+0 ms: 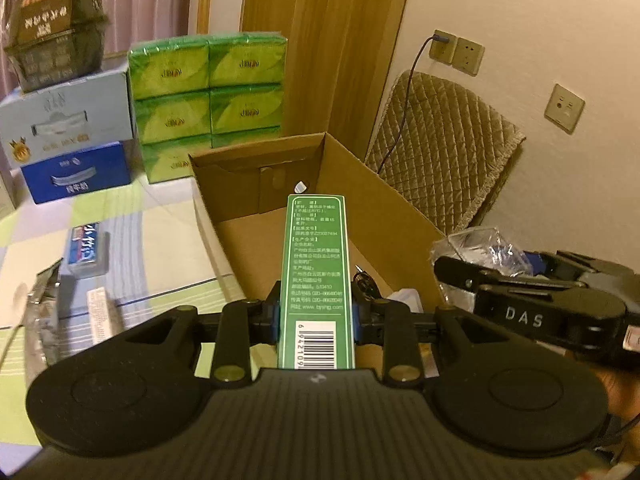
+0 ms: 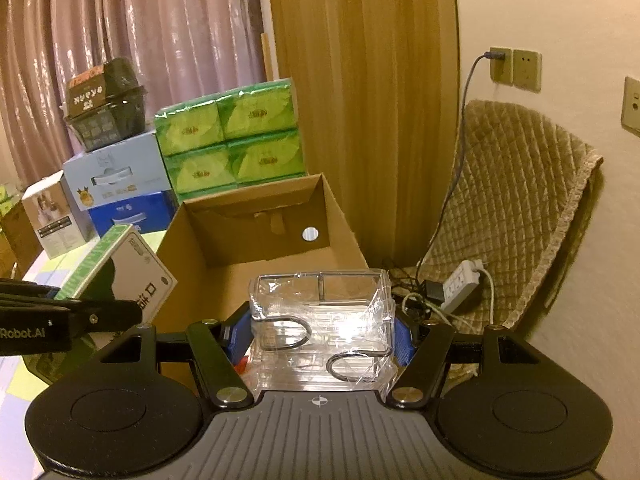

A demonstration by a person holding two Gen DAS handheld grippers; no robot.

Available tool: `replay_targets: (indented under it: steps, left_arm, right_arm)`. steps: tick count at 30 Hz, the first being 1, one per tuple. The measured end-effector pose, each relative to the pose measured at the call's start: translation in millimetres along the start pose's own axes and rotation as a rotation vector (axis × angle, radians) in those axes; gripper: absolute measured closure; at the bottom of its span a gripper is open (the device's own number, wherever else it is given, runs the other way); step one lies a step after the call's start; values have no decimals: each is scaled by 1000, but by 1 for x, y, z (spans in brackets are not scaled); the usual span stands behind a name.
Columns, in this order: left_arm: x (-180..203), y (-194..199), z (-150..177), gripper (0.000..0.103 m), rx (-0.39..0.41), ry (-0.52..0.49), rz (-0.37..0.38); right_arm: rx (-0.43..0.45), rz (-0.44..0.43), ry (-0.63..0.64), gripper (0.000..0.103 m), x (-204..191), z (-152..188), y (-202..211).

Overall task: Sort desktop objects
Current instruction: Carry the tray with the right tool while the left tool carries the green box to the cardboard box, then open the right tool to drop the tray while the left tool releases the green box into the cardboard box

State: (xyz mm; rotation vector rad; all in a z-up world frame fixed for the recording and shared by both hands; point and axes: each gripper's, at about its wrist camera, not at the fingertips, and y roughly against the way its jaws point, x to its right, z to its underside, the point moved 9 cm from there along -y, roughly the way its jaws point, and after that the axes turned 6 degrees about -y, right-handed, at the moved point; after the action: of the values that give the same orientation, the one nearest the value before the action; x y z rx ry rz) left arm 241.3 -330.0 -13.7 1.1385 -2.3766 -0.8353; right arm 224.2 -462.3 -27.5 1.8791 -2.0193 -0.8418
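Observation:
My left gripper (image 1: 316,316) is shut on a long green and white medicine box (image 1: 316,264), which points forward over the open cardboard box (image 1: 384,216). My right gripper (image 2: 320,336) is shut on a clear plastic packet with metal hooks inside (image 2: 320,320), held above the near edge of the same cardboard box (image 2: 340,216). In the left wrist view the right gripper (image 1: 448,272) shows at the right with its crinkled packet (image 1: 484,244). In the right wrist view the left gripper (image 2: 136,312) comes in from the left with its box (image 2: 132,276).
Green tissue packs (image 1: 208,92), a pale blue box (image 1: 68,116), a dark blue box (image 1: 76,176) and a dark basket (image 1: 56,52) are stacked behind the carton. A blue packet (image 1: 86,248) and a silver pouch (image 1: 44,312) lie on the chequered tablecloth. A quilted chair (image 2: 520,208) and power strip (image 2: 460,280) stand right.

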Motion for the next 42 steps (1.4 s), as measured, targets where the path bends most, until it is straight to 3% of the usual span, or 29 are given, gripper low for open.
replay_targets:
  steps: [14, 29, 31, 42]
  left_arm:
    - [-10, -41, -4, 76, -22, 51, 2]
    - [-33, -22, 5, 71, -2, 75, -28]
    - [-35, -20, 6, 71, 0, 72, -31]
    - [-50, -1, 16, 63, 1, 89, -58]
  right_arm:
    - [-32, -1, 9, 39, -2, -1, -27]
    - [-71, -56, -16, 39, -17, 3, -35]
    - [-87, -94, -32, 32, -22, 3, -36]
    - [-47, -77, -22, 23, -25, -6, -19]
